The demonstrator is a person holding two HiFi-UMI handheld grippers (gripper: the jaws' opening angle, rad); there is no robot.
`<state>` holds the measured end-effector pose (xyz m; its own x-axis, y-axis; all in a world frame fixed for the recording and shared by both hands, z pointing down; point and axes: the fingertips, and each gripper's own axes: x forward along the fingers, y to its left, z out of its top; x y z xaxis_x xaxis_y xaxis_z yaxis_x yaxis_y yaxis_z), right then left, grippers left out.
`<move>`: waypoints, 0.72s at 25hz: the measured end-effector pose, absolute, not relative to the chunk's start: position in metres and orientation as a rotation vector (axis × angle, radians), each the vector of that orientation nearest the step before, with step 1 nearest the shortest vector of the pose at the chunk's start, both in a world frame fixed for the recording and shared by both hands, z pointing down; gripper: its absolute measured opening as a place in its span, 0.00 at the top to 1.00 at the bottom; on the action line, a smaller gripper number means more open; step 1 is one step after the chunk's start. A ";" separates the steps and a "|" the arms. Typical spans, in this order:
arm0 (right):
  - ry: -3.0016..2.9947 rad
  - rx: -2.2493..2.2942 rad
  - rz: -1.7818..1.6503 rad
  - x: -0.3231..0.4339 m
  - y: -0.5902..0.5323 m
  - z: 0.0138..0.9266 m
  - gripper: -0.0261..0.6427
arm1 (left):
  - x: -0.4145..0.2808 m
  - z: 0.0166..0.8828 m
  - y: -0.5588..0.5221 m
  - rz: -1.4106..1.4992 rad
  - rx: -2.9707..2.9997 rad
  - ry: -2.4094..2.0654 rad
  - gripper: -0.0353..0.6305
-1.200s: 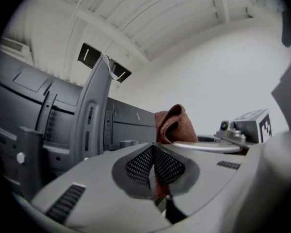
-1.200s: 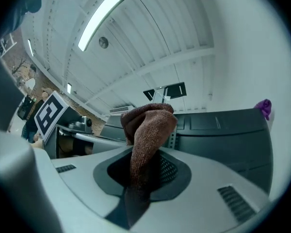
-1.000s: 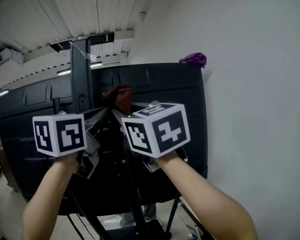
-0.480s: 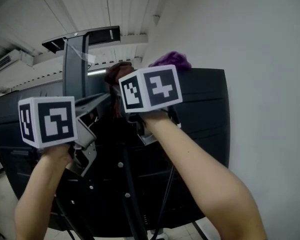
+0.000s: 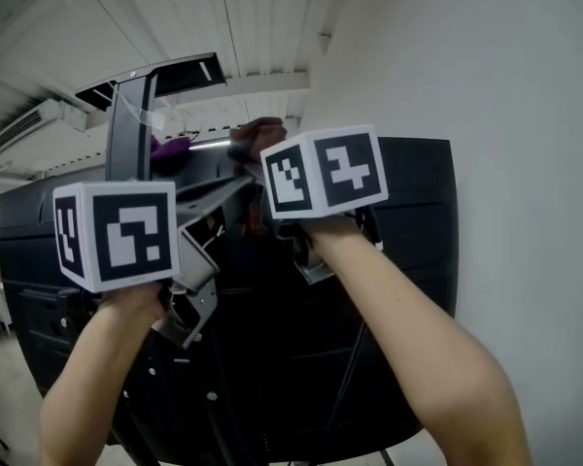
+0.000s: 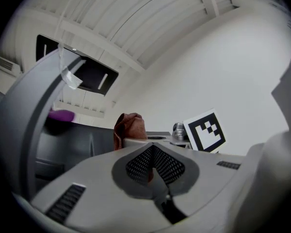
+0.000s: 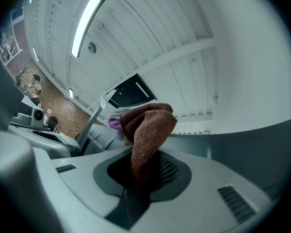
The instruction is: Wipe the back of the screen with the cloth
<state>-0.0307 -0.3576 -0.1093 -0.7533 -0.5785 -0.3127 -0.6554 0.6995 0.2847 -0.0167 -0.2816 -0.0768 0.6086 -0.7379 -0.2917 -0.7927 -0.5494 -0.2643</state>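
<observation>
White wall (image 5: 525,85) and slatted ceiling (image 5: 253,17) behind; the right gripper (image 7: 144,174) is clamped on the brown cloth (image 7: 148,125) at the twelve o'clock edge of the back of the screen (image 5: 408,260), while the left gripper (image 6: 155,166), at the cloth's eight o'clock, is pinched together on nothing. Risk: a sweep towards nine o'clock could knock off the purple object (image 5: 170,148), perched on that rim as far as I can tell, or drag the thinly held cloth loose.

No text, number or brand is readable here. The two marker cubes (image 5: 117,236) (image 5: 323,173) carry only black-and-white square patterns.
</observation>
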 end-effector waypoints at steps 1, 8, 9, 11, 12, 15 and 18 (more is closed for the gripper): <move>2.710 -0.997 0.568 -0.020 -0.362 -0.109 0.86 | -0.007 -0.078 -0.285 0.211 -2.467 1.225 0.93; 2.697 -1.059 0.547 0.089 -0.396 -0.106 0.86 | 0.081 -0.071 -0.313 0.233 -2.527 1.188 0.93; 2.690 -1.072 0.536 0.109 -0.401 -0.105 0.86 | 0.094 -0.069 -0.317 0.233 -2.537 1.186 0.93; 2.670 -1.104 0.510 0.149 -0.412 -0.103 0.86 | 0.117 -0.065 -0.325 0.235 -2.551 1.185 0.93; 2.657 -1.121 0.496 0.165 -0.419 -0.102 0.86 | 0.123 -0.063 -0.330 0.236 -2.556 1.185 0.93; 2.620 -1.166 0.460 0.207 -0.440 -0.096 0.86 | 0.139 -0.057 -0.346 0.241 -2.574 1.190 0.93; 2.594 -1.213 0.442 0.254 -0.456 -0.089 0.86 | 0.166 -0.047 -0.359 0.228 -2.597 1.194 0.93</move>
